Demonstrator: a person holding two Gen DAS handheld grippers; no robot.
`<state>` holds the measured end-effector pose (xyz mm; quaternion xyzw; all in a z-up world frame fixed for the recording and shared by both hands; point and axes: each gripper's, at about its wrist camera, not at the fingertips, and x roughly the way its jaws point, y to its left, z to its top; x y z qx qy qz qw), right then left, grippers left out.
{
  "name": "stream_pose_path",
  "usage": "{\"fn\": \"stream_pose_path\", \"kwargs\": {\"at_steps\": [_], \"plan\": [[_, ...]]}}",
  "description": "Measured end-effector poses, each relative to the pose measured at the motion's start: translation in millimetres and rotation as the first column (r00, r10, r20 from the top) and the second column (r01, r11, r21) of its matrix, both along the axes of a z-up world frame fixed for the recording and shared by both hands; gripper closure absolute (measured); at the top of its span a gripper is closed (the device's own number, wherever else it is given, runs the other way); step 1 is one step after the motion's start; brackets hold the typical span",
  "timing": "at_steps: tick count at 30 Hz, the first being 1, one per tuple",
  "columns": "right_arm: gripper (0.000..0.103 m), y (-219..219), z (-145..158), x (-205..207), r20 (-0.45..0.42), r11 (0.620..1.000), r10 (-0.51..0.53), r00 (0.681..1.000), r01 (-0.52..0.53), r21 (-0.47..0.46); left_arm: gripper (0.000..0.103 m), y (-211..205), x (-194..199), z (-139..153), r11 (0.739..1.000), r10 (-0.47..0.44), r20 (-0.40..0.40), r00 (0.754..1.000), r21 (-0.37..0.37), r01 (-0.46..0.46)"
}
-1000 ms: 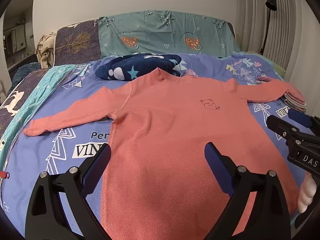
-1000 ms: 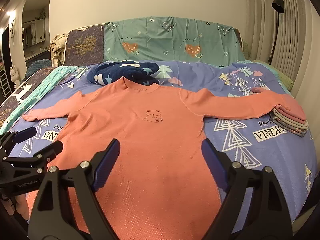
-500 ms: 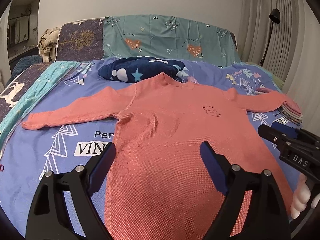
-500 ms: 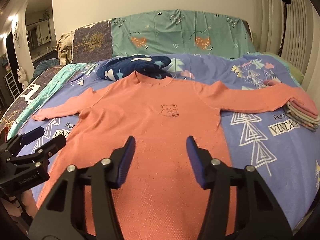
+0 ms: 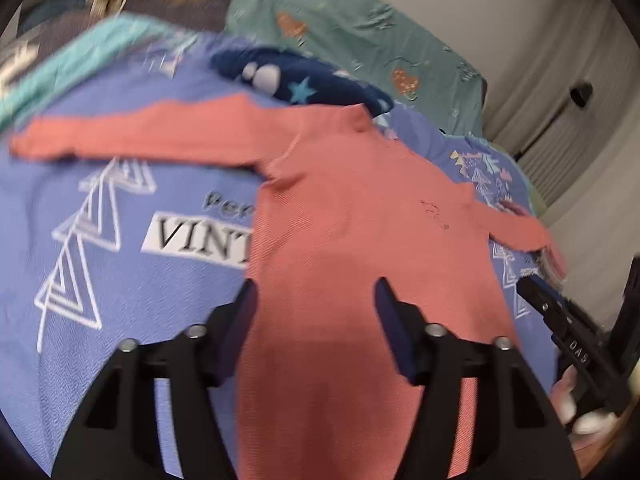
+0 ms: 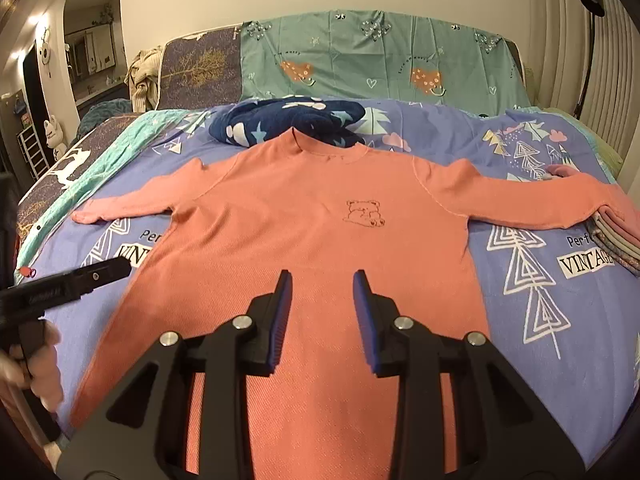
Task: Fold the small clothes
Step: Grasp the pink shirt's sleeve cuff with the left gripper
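A coral long-sleeved shirt (image 6: 320, 208) with a small bear outline on the chest lies flat, front up, sleeves spread, on a blue printed bedspread (image 6: 532, 288). My right gripper (image 6: 322, 292) hovers over the lower middle of the shirt; its jaws are closing with nothing between them. In the blurred, tilted left wrist view, my left gripper (image 5: 316, 296) hangs over the shirt (image 5: 360, 220) near its left side edge. Its jaws are also closing on nothing. Each gripper shows in the other's view: the left gripper (image 6: 80, 284) and the right gripper (image 5: 560, 320).
A navy star-print blanket (image 6: 288, 120) lies bunched just behind the collar. A stack of folded clothes (image 6: 616, 236) sits under the right cuff near the bed's right edge. Teal cushions (image 6: 380, 56) line the back. A hand (image 6: 44, 356) holds the left gripper.
Both pairs of jaws have narrowed, the right more than the left. The left gripper has swung left toward the shirt's side edge and rolled, tilting its view. The right gripper has barely shifted.
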<state>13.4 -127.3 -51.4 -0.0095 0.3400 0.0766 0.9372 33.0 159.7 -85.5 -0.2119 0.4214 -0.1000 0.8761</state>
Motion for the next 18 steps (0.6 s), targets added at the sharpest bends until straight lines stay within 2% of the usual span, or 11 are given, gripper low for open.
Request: {"fn": "stream_pose_path", "kwargs": {"at_steps": [2,5,7,8,10,13,15,17,18], "plan": [[0.070,1,1,2,0.015,1.000,0.004,1.000,-0.004,0.007,0.056,35,4,-10,0.994,0.089,-0.042,0.995,-0.056,-0.092],[0.064,0,2,5,0.025,1.000,0.012,1.000,-0.013,0.023,0.056,92,9,-18,0.963,0.261,-0.055,0.964,-0.055,-0.264],[0.062,0,1,8,0.025,1.000,0.010,1.000,-0.011,0.024,0.056,143,17,-31,0.917,0.382,-0.109,0.918,-0.077,-0.391],[0.062,0,0,10,0.022,1.000,0.009,1.000,-0.009,0.019,0.056,167,21,-38,0.886,0.439,-0.145,0.887,-0.097,-0.454],[0.061,1,-3,14,0.011,1.000,0.003,1.000,-0.003,0.005,0.056,201,30,-48,0.833,0.513,-0.200,0.835,-0.119,-0.540],[0.059,1,-10,20,-0.008,1.000,-0.005,1.000,0.005,-0.004,0.053,229,47,-50,0.789,0.552,-0.247,0.796,-0.153,-0.595],[0.059,1,-14,25,-0.019,1.000,-0.012,1.000,0.011,-0.009,0.044,241,64,-48,0.763,0.570,-0.269,0.777,-0.178,-0.621],[0.058,2,-18,28,-0.026,1.000,-0.018,0.999,0.018,-0.011,0.043,247,77,-47,0.748,0.590,-0.283,0.756,-0.163,-0.644],[0.058,2,-19,29,-0.030,1.000,-0.020,0.999,0.020,-0.011,0.043,250,84,-49,0.730,0.612,-0.301,0.731,-0.142,-0.669]]}}
